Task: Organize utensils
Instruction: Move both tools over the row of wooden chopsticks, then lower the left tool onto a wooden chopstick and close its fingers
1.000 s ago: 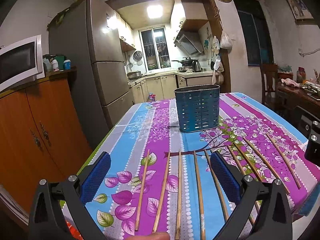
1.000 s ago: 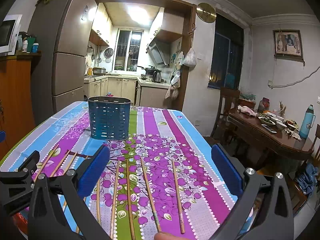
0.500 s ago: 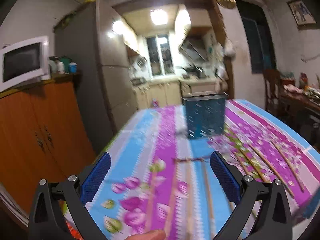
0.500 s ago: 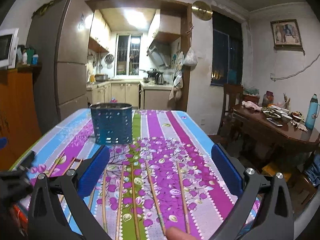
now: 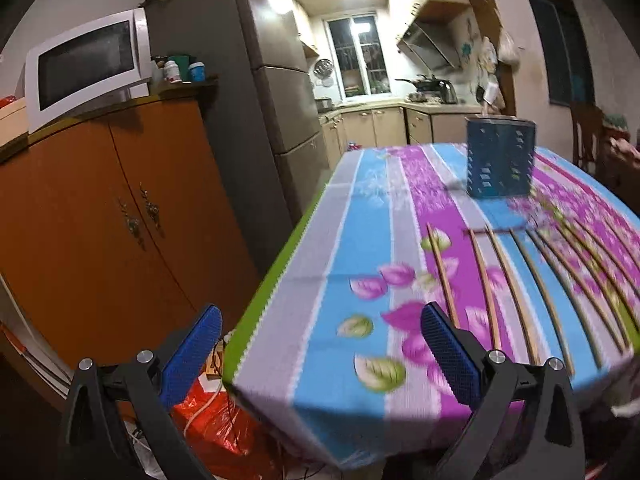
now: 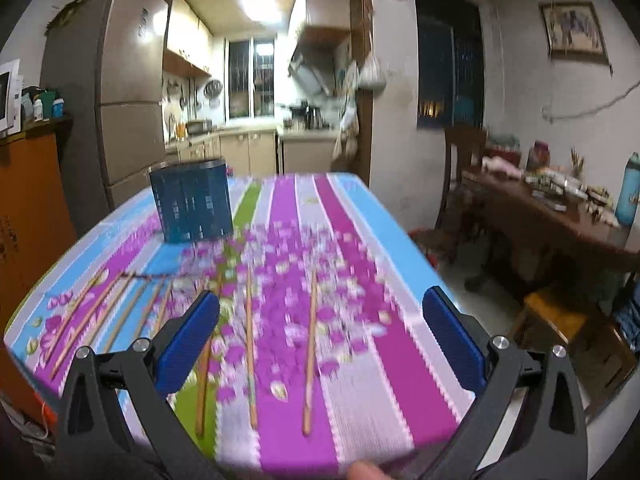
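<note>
Several wooden chopsticks (image 5: 486, 284) lie side by side across the flowered tablecloth (image 5: 360, 248); they are also in the right wrist view, chopsticks (image 6: 310, 344). A dark blue slotted utensil holder (image 5: 500, 158) stands upright further back on the table, utensil holder (image 6: 191, 200). My left gripper (image 5: 320, 354) is open and empty, hanging over the table's near left corner, left of the chopsticks. My right gripper (image 6: 322, 338) is open and empty above the near edge, with two chopsticks lying between its blue pads (image 6: 452, 340).
An orange cupboard (image 5: 104, 216) with a microwave (image 5: 86, 66) stands left of the table, a tall fridge (image 5: 264, 92) behind it. A red bag (image 5: 208, 424) lies on the floor under the table corner. A dark wooden side table (image 6: 560, 220) and chair (image 6: 460, 168) stand to the right.
Both grippers have pulled back toward the near table edge. The left view has swung left, off the chopsticks to the table corner. The right view has shifted right. Both stay open.
</note>
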A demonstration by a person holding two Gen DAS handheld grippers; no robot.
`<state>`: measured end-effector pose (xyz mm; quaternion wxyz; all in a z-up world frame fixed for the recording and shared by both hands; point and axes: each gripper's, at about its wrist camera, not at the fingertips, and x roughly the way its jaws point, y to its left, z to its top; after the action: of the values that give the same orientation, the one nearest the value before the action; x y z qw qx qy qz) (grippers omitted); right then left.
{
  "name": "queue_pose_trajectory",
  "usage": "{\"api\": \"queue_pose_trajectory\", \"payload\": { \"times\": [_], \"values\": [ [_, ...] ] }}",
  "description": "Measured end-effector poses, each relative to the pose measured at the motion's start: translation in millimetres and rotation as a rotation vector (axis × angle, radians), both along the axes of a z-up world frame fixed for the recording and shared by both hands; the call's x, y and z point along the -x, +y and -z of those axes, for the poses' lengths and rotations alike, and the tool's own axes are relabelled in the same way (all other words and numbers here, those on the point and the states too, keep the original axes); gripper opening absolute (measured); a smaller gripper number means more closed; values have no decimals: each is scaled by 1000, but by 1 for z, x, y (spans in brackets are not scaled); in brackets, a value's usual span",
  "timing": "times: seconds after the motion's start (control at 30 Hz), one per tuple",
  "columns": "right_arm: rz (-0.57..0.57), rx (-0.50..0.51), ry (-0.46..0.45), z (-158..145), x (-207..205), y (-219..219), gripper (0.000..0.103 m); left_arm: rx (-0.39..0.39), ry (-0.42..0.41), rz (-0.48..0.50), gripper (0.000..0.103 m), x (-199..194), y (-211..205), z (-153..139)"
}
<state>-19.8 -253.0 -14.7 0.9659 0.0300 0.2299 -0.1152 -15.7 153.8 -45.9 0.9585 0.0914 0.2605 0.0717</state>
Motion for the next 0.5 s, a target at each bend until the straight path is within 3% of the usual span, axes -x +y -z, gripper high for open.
{"api": "queue_pose_trajectory", "payload": {
  "times": [0.13, 0.23, 0.3, 0.37, 0.43, 0.5],
  "values": [
    [-64, -36, 89, 22, 8, 4, 98, -18, -25, 87, 99, 25, -10, 10],
    [-100, 3, 85, 32, 18, 14, 98, -14, -6, 126, 99, 30, -22, 17],
    [-124, 27, 74, 35, 23, 17, 98, 20, 28, 171, 92, 29, -32, 22],
    [-172, 18, 89, 39, 22, 17, 98, 28, 64, 228, 79, 29, -47, 28],
    [-190, -24, 121, 45, 18, 9, 98, 18, 96, 266, 67, 27, -62, 34],
    [-212, -71, 147, 48, 14, 3, 93, 8, 120, 324, 64, 29, -80, 45]
  ]
}}
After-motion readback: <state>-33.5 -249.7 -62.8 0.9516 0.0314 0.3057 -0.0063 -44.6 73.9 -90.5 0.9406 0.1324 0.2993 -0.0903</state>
